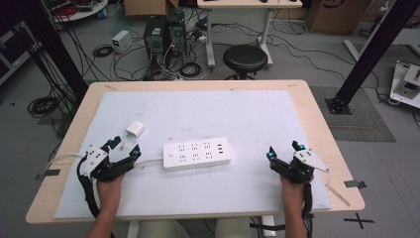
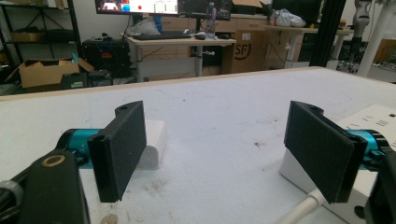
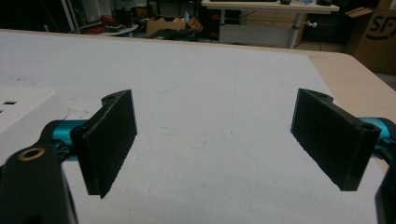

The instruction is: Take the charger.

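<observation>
Both grippers' fingers (image 2: 121,149) spread, empty, flanking white rectangular power strip (image 1: 197,153) with cord.

"SF" stands on a cardboard box (image 2: 243,51) (brown, behind the table); nothing else is legible.

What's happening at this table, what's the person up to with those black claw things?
A person sits at a table covered by a white mat, holding a two-jaw gripper in each hand. The left gripper rests near a small white charger plug, and the right gripper sits to the right of a white power strip lying in the middle. Both have their jaws open and hold nothing. Neither the plug nor the strip is being touched, so any work with them has not started.
</observation>
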The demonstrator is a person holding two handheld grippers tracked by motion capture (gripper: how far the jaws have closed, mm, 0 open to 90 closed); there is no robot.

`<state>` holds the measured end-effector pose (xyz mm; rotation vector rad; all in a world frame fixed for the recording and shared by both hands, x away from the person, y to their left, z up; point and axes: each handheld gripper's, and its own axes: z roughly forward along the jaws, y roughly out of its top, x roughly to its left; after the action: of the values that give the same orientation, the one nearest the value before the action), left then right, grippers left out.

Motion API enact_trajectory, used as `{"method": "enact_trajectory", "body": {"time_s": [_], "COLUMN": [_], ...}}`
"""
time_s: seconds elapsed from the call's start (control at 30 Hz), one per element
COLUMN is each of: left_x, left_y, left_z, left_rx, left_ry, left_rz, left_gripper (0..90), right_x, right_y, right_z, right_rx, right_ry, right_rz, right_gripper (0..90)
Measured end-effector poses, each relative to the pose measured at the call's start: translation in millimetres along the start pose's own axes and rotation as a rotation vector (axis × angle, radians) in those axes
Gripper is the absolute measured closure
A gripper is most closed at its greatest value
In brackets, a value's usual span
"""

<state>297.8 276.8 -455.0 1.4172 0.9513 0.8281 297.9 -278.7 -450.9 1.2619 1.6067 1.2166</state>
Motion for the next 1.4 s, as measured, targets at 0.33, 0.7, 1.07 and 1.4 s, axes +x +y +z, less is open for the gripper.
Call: {"method": "enact_trajectory", "body": {"time_s": [0.33, 0.7, 1.07, 1.4], "left_x": [-0.1, 5.3, 22.6, 41.3], "left_y": [0.2, 3.9, 71.2, 108.5], "left_z": [-0.1, -0.4, 9.0, 30.9], "left_rx": [0.005, 0.034, 0.111, 0.219], "left_ry": [-0.003, -0.047, -0.264, -0.346], "left_rz": [0.010, -0.027, 0.071, 0.156], "left_gripper": [21.0, 21.0, 20.9, 21.0], "right_x": [1.2, 1.0, 1.1, 1.6], "right_y": [0.1, 0.7, 1.2, 1.5], "right_z": [0.1, 0.9, 1.9, 2.3], "right_rx": [0.002, 0.012, 0.020, 0.034], "right_ry": [-0.001, 0.004, 0.012, 0.018], "right_rz": [-0.005, -0.011, -0.014, -0.012], "right_gripper": [14.8, 14.8, 14.8, 14.8]}}
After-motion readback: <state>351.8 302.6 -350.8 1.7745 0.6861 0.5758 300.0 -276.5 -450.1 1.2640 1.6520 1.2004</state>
